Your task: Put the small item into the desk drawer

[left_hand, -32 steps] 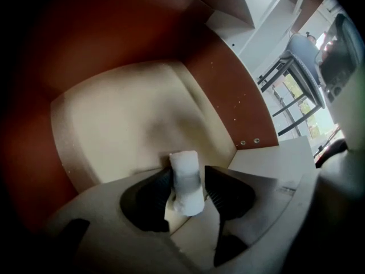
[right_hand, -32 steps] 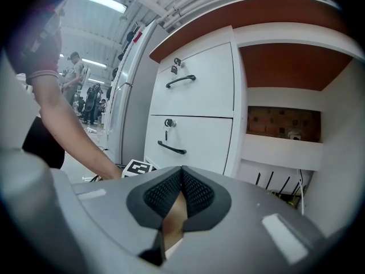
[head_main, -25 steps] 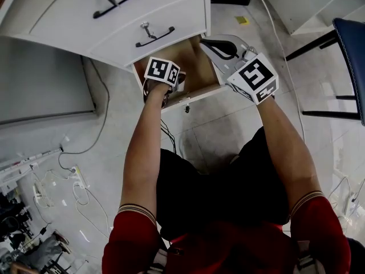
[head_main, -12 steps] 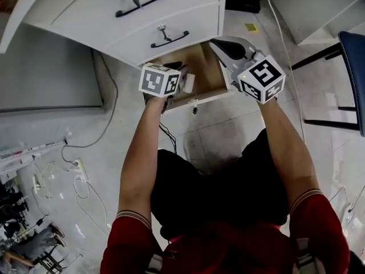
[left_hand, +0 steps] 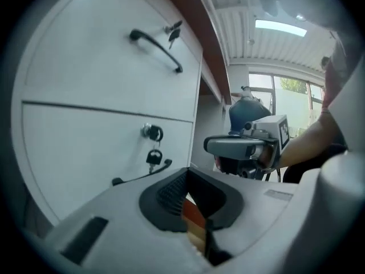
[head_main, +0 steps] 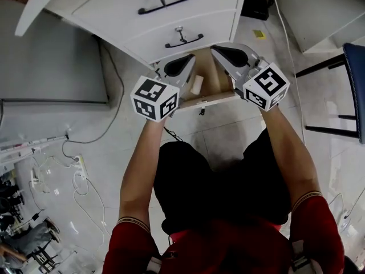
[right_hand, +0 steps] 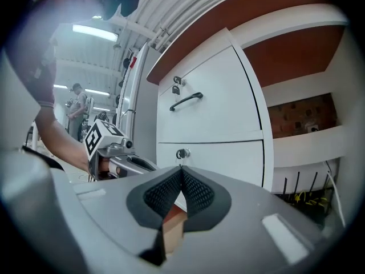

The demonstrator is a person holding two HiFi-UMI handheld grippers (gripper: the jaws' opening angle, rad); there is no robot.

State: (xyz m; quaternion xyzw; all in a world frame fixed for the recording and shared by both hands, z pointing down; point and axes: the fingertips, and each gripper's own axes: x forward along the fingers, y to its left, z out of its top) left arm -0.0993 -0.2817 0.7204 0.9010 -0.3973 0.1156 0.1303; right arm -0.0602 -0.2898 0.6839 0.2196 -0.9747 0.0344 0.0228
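The bottom drawer (head_main: 215, 99) of the white desk unit stands open, showing its wooden floor. A small white item (head_main: 197, 84) lies inside it, free of both grippers. My left gripper (head_main: 181, 63) hovers above the drawer's left side. Its jaws have just been closing and now stand shut with nothing between them (left_hand: 191, 196). My right gripper (head_main: 222, 53) hangs over the drawer's right side. It is also shut and empty (right_hand: 181, 178). Each gripper shows in the other's view: the right gripper (left_hand: 242, 148) and the left gripper (right_hand: 117, 156).
Two closed drawers with black handles and keys (head_main: 182, 39) sit above the open one. A blue chair (head_main: 353, 84) stands at the right. Cables and a power strip (head_main: 80, 181) lie on the floor at left. A small yellow thing (head_main: 259, 34) lies on the far floor.
My left gripper has lifted out of the drawer and shut its jaws. The white item, hidden under it before, now lies bare in the drawer. The right gripper rose slightly.
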